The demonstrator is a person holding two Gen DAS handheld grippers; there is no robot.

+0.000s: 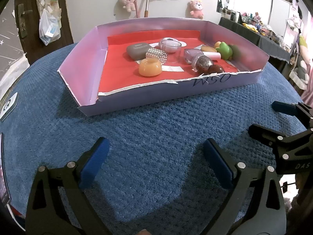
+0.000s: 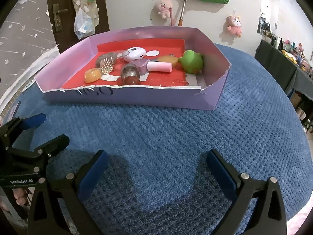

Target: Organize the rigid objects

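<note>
Nearest the cameras, the left gripper (image 1: 156,162) and right gripper (image 2: 156,168) both hover spread wide and empty over a bare blue towel (image 1: 148,129). Beyond them the purple box (image 1: 215,82) with its red floor holds every visible item, among them an orange jar (image 1: 150,67), pink tube (image 2: 159,66) and green toy (image 2: 190,62), so the sorting looks finished or unstarted; I cannot tell which. Behind hang plush toys (image 1: 128,0) beside a brown door (image 2: 58,17).
</note>
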